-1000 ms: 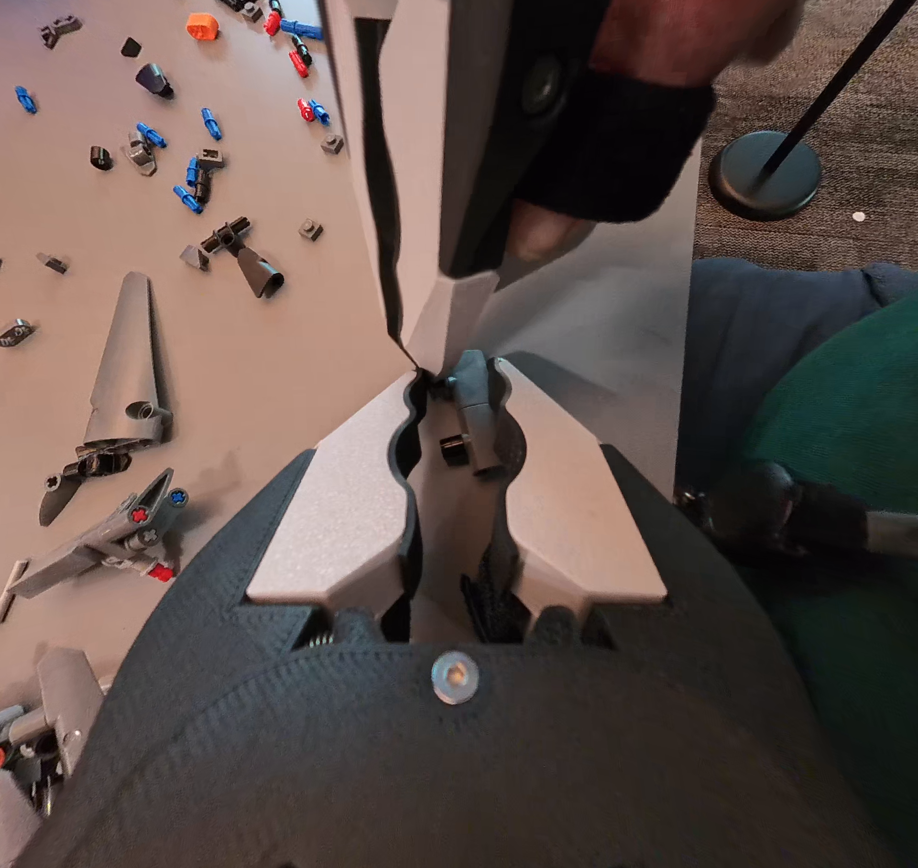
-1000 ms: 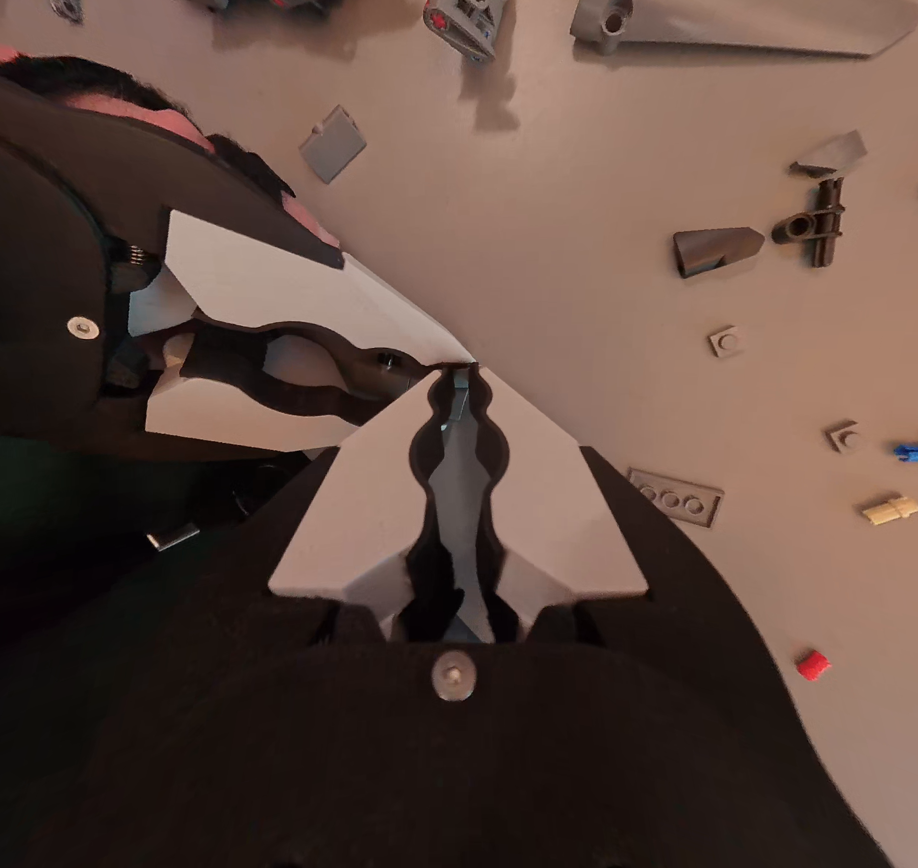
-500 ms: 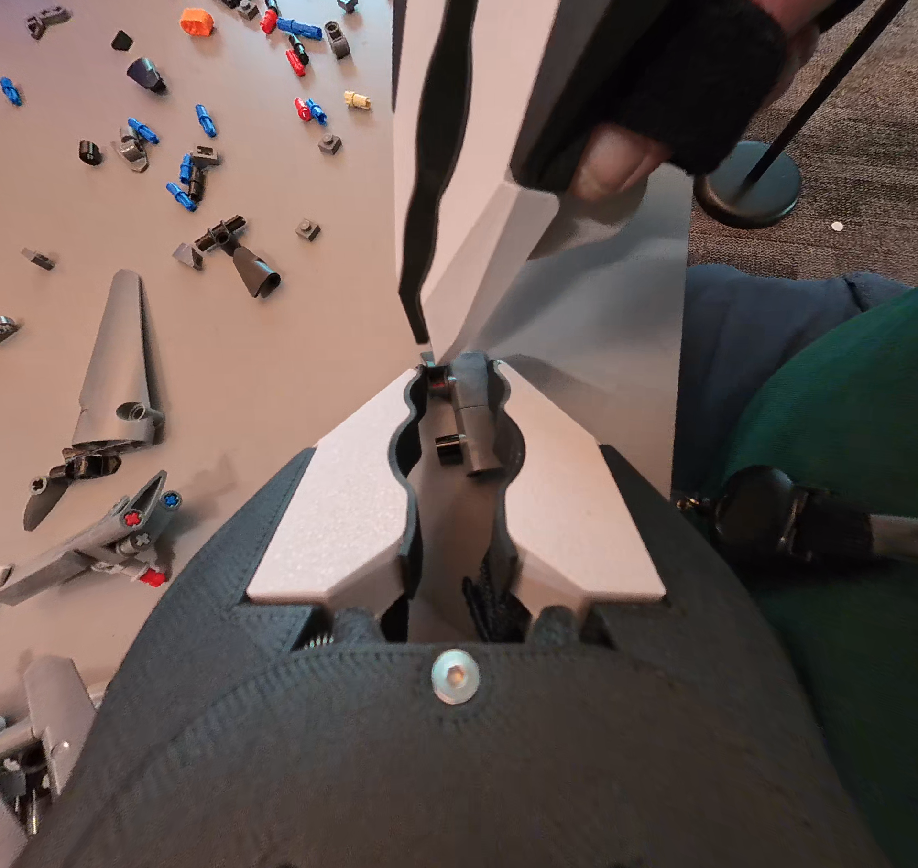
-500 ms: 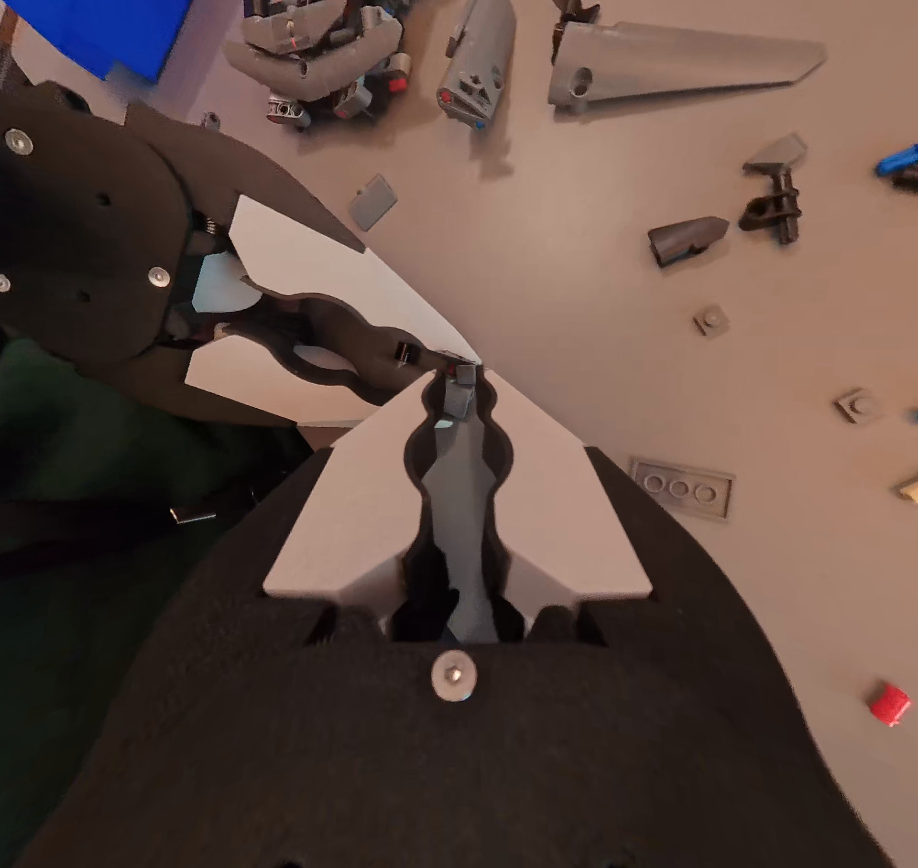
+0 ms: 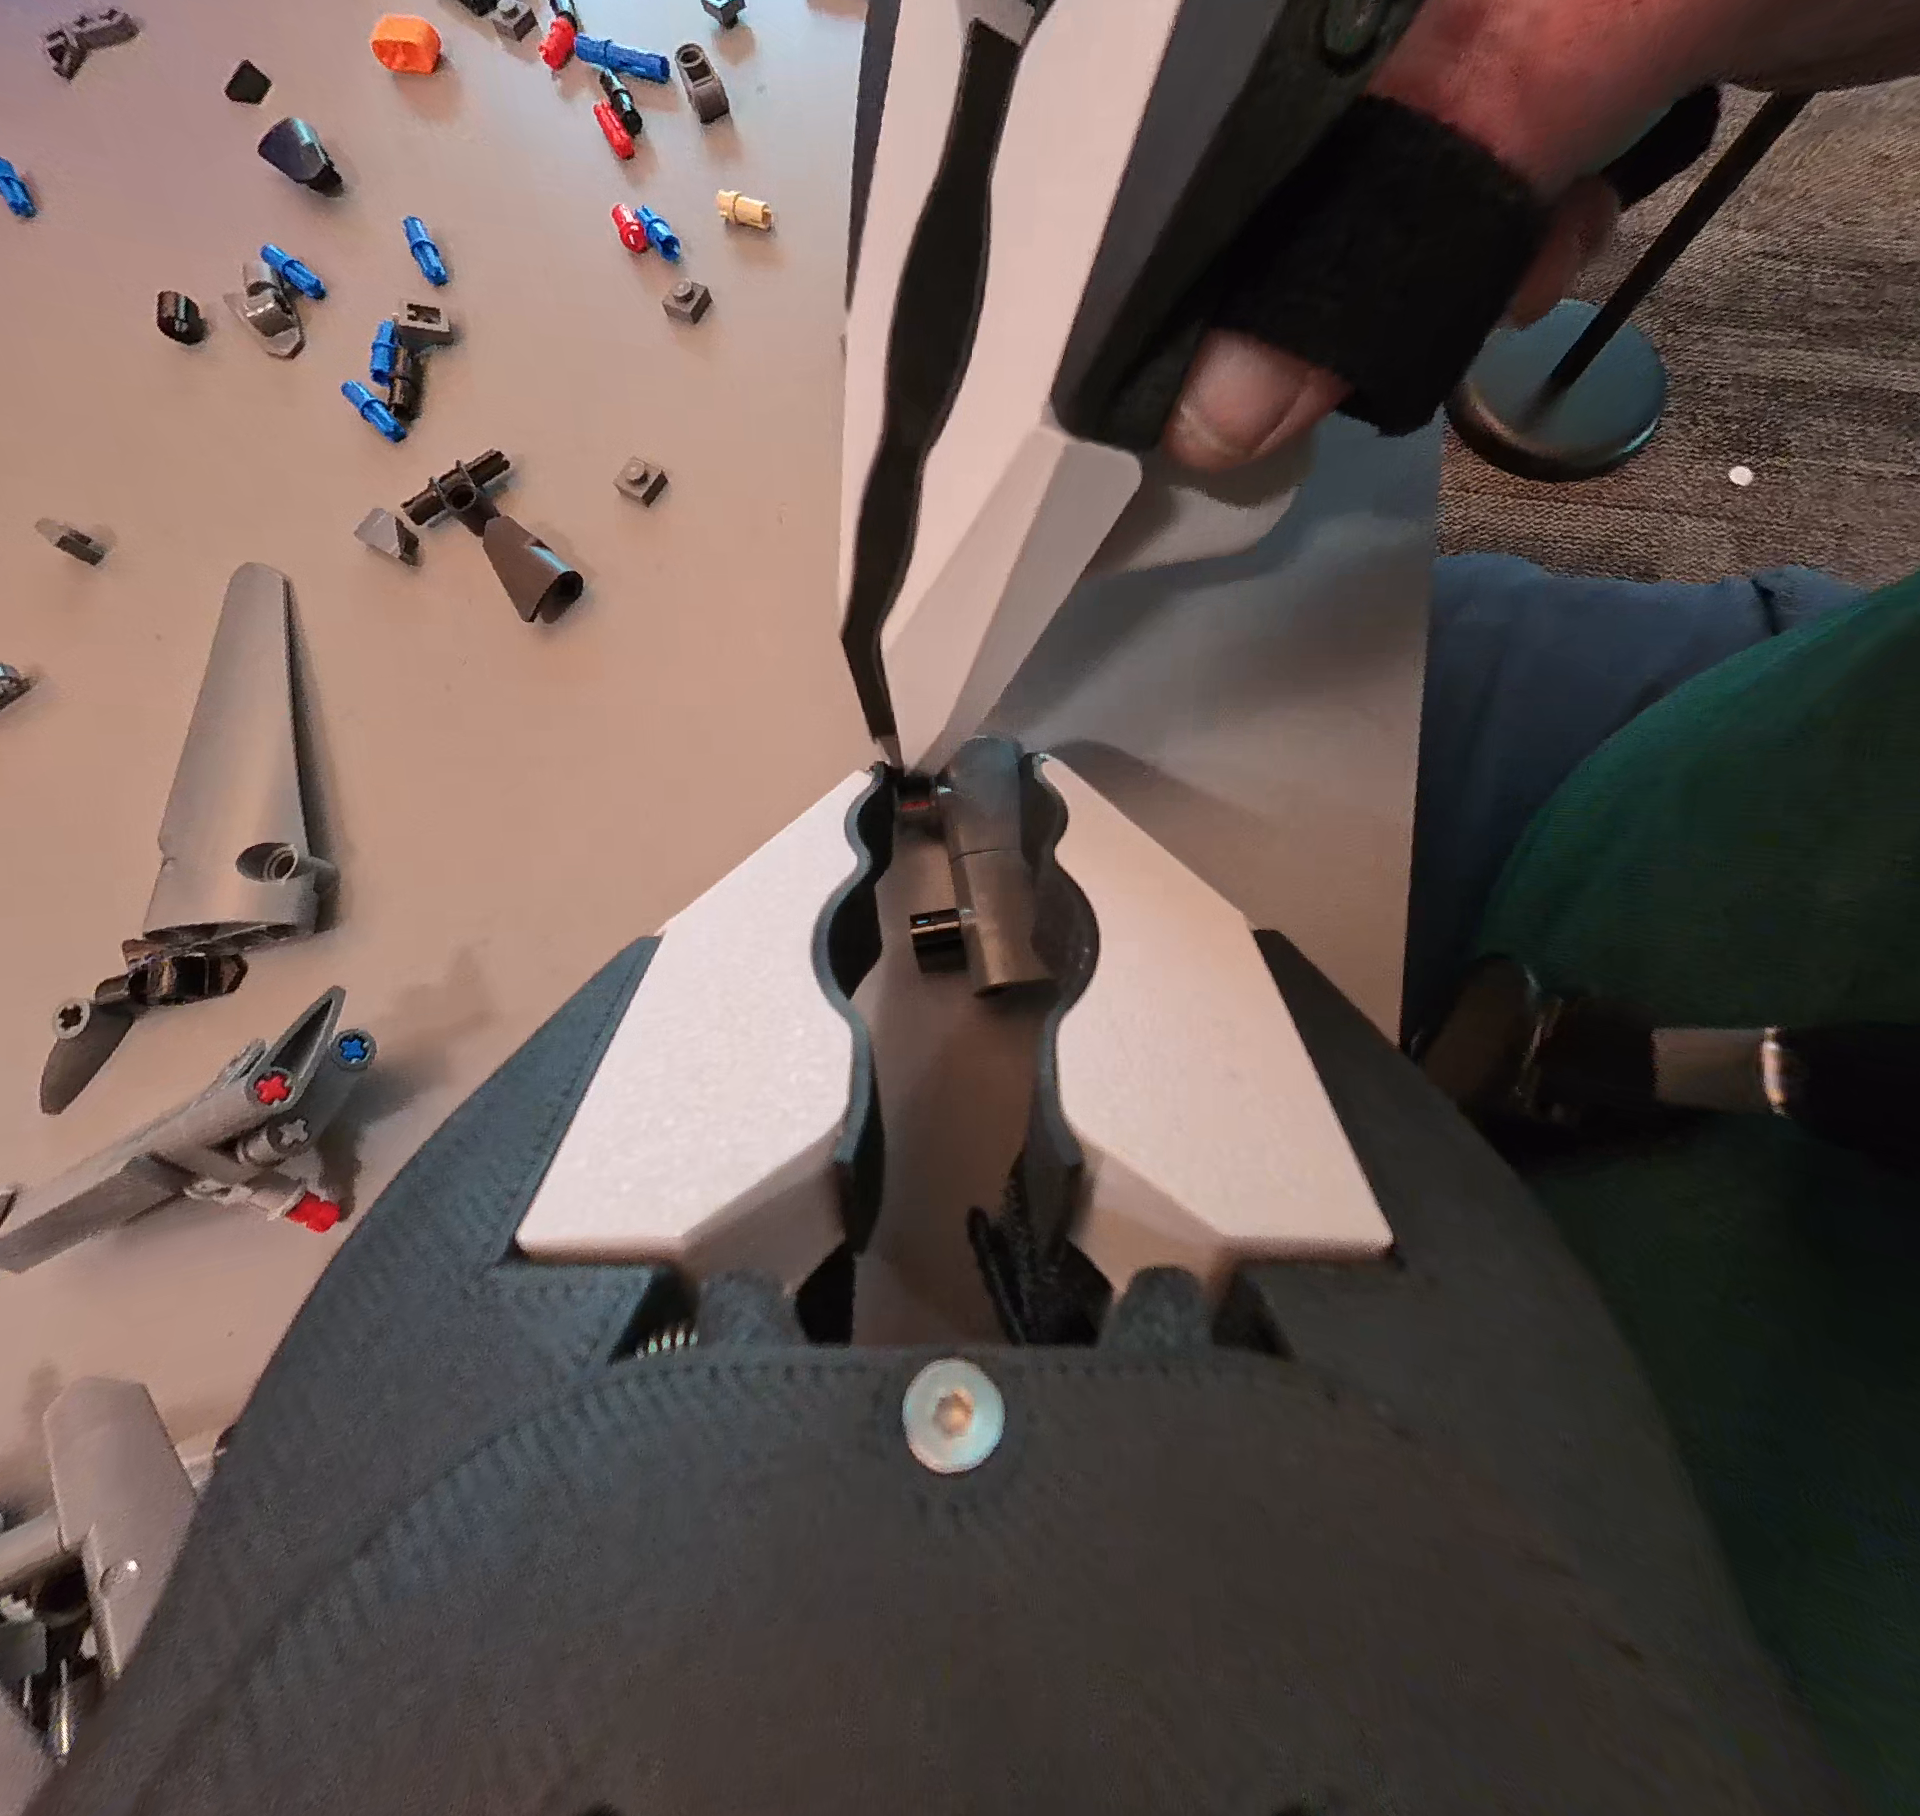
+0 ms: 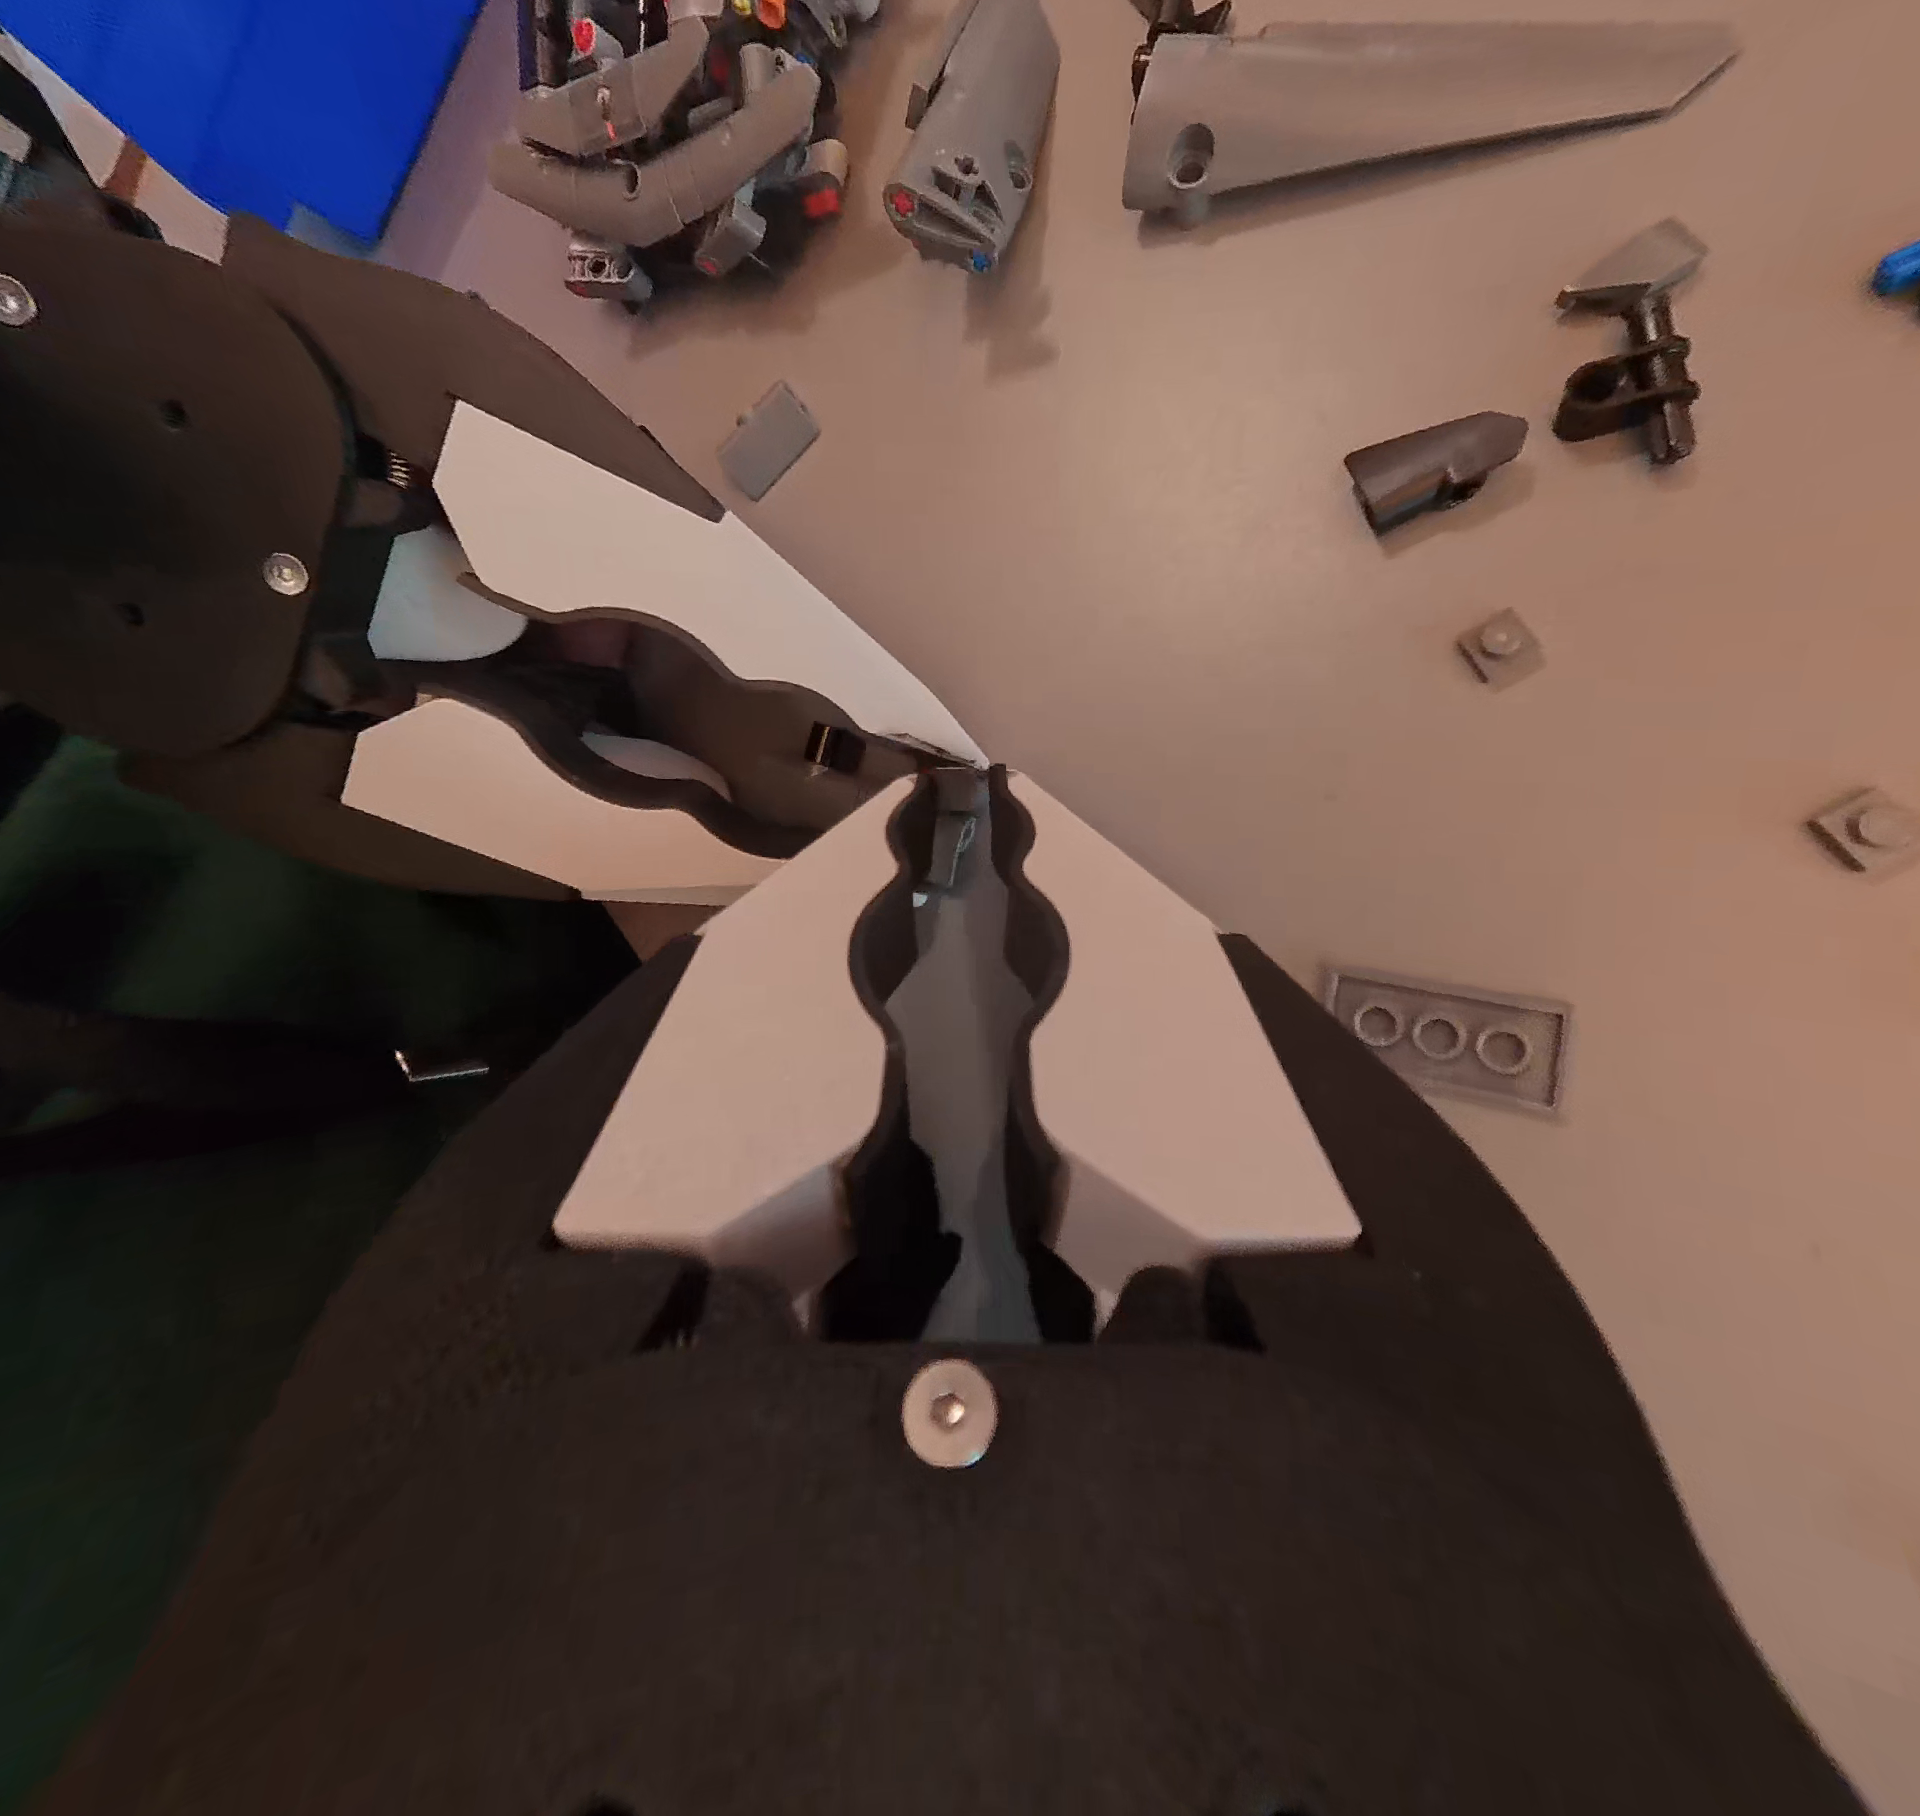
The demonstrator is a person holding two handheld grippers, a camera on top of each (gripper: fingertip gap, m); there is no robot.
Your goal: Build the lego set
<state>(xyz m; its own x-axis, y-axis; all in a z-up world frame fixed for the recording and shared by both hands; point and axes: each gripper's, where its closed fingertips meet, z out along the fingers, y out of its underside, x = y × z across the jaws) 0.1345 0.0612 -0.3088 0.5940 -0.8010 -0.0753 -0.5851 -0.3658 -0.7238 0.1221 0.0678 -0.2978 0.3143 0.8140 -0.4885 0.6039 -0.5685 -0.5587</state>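
Note:
My left gripper [image 5: 956, 779] is shut on a dark grey connector piece [image 5: 987, 873] with a short black pin [image 5: 935, 935] on its side, held above the table near its edge. My right gripper [image 5: 899, 764] comes down from above, and its tips meet the connector's front end. In the right wrist view my right gripper [image 6: 956, 784] is shut on a small grey piece [image 6: 954, 836], pressed against the left gripper's [image 6: 894, 764] tips, where the black pin [image 6: 831, 748] shows. The joint between the two pieces is hidden by the fingers.
A partly built grey model [image 6: 665, 104], a long grey wing panel [image 6: 1403, 104] and a grey plate with three studs [image 6: 1444, 1039] lie on the tan table [image 6: 1195, 519]. Loose blue, red and black pins [image 5: 416, 249] are scattered far left. A person's lap [image 5: 1714, 883] is beyond the table's right edge. Less than 4 cm separates the two grippers' tips. Both grippers' tips are roughly 15 cm from the partly built grey model [image 6: 665, 104].
My right gripper has tilted and drawn back a little while its tips stay at the left gripper's tips. The grey model has come into the right wrist view. Both grasps look unchanged.

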